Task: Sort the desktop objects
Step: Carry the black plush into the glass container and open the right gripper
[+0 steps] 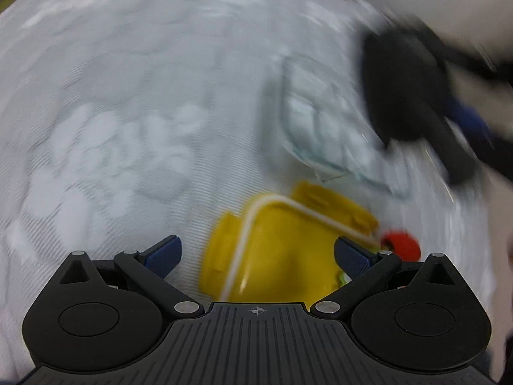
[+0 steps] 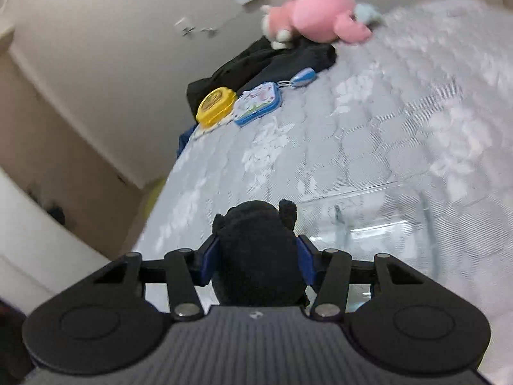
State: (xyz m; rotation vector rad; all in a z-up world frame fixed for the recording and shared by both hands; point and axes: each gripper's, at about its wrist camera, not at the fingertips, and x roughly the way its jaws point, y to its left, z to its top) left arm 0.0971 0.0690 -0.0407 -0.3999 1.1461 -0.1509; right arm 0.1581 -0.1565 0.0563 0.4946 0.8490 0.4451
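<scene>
In the right wrist view my right gripper [image 2: 258, 255] is shut on a black plush toy [image 2: 256, 240]; both blue pads press into its sides and its ears stick out past the fingertips. A clear plastic box [image 2: 368, 224] lies just right of it on the quilted grey cover [image 2: 368, 134]. In the left wrist view my left gripper [image 1: 258, 255] stands open and low over a yellow box with a white rim [image 1: 282, 247], with nothing between the pads. A clear compartment tray [image 1: 323, 122] lies beyond it, and a red piece [image 1: 402, 243] sits by the right fingertip.
At the cover's far edge lie a yellow round tin [image 2: 216, 106], a blue-rimmed tin [image 2: 258, 102], a blue key fob [image 2: 303, 78], black cloth [image 2: 263, 61] and a pink plush [image 2: 320, 12]. A blurred black shape [image 1: 407, 96] fills the left wrist view's upper right. The cover drops off at the left.
</scene>
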